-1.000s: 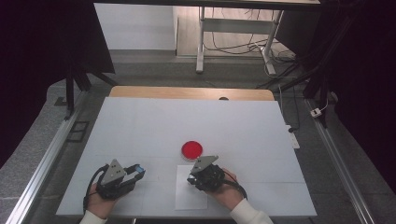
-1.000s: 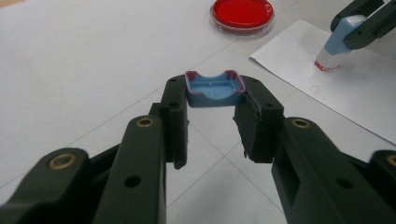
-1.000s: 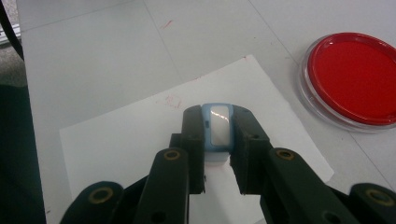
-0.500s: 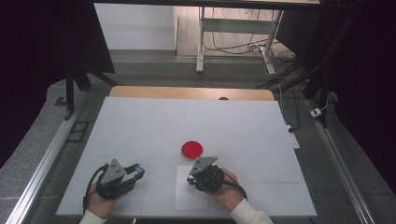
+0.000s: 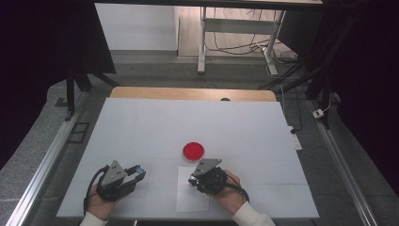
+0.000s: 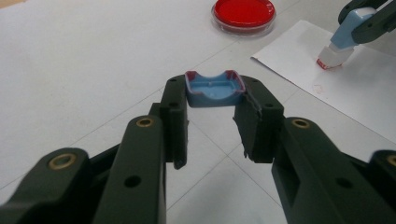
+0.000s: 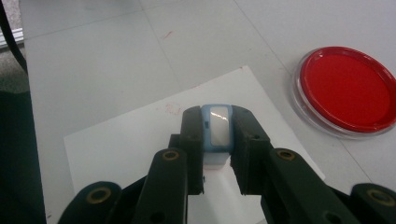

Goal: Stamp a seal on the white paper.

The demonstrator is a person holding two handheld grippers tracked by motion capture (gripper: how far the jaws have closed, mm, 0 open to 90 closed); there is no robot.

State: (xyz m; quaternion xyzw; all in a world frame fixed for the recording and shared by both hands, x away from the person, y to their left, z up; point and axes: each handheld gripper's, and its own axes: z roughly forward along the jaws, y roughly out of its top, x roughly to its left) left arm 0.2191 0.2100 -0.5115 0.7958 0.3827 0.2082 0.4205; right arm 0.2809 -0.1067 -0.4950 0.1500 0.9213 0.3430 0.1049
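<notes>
Right gripper view: right gripper (image 7: 218,140) clamps a blue stamp (image 7: 218,125), long axis tilted, red tip down on white paper (image 7: 135,140). Left gripper (image 6: 212,100) pinches a blue cap (image 6: 214,88), hollow facing up. Red dish (image 7: 345,89) nearby.

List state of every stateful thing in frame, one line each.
left gripper: shut on blue cap, held above the table.
blue cap: off the stamp, hollow side facing the camera.
right gripper: shut on stamp.
stamp: uncapped, red end pressed on the paper.
paper: flat, one faint red mark.
red dish: lid on, untouched.
</notes>
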